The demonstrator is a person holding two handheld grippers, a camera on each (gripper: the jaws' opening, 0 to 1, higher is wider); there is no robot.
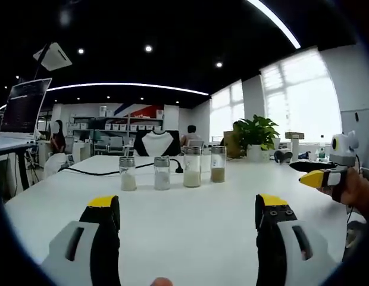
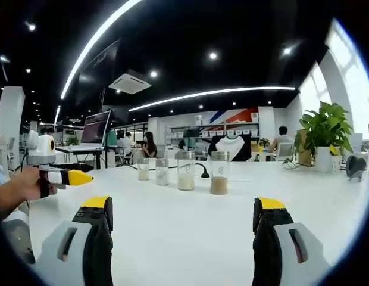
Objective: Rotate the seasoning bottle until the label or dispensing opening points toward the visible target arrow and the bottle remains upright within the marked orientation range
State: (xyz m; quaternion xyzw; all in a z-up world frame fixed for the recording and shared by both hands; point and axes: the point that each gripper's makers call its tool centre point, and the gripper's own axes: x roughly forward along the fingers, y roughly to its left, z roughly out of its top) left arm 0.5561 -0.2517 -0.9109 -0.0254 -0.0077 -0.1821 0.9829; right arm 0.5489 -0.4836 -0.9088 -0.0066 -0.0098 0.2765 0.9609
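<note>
At six o'clock in the left gripper view, the left gripper [image 1: 187, 214] holds its yellow-tipped black jaws wide apart with nothing between them, low over the broad white table [image 1: 190, 238]. The right gripper [image 2: 183, 215] does the same in the right gripper view, jaws spread wide and bare. Toward twelve o'clock, mid-table, four clear glass seasoning bottles with silver caps [image 1: 162, 173] stand upright in a row, well apart from both grippers; the brown-filled bottle [image 2: 218, 173] sits at the row's right end. A black cable [image 1: 89, 173] runs behind them. Farther off, a green potted plant [image 1: 256, 136] stands at two o'clock.
</note>
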